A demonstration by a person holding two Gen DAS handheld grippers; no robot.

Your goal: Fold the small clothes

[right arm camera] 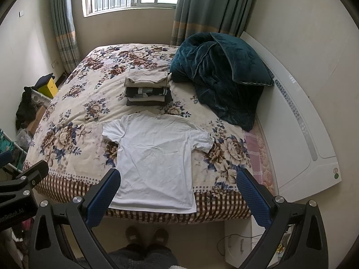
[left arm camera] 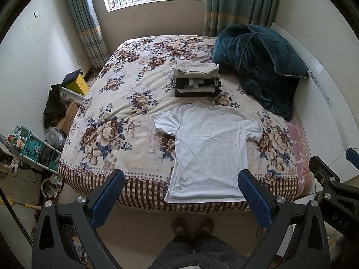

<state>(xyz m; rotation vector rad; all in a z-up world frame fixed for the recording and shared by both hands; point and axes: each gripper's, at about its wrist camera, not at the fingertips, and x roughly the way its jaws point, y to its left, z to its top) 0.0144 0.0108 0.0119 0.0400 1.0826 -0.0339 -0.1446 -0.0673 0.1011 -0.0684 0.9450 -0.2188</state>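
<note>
A white T-shirt [left arm camera: 208, 150] lies spread flat on the floral bed cover [left arm camera: 116, 121], collar away from me, hem at the near bed edge; it also shows in the right wrist view [right arm camera: 157, 157]. Behind it stands a stack of folded clothes [left arm camera: 197, 78], beige on top, dark below, also seen in the right wrist view [right arm camera: 148, 88]. My left gripper [left arm camera: 181, 179] is open and empty, held high above the near bed edge. My right gripper [right arm camera: 178, 179] is open and empty too, at the same height; part of it shows at the right of the left wrist view [left arm camera: 332, 179].
A dark teal blanket [left arm camera: 260, 62] is heaped at the back right of the bed. A white headboard [right arm camera: 298, 134] runs along the right. Boxes, bags and a rack [left arm camera: 33, 148] crowd the floor on the left. The person's slippers [left arm camera: 191, 225] stand at the bed's foot.
</note>
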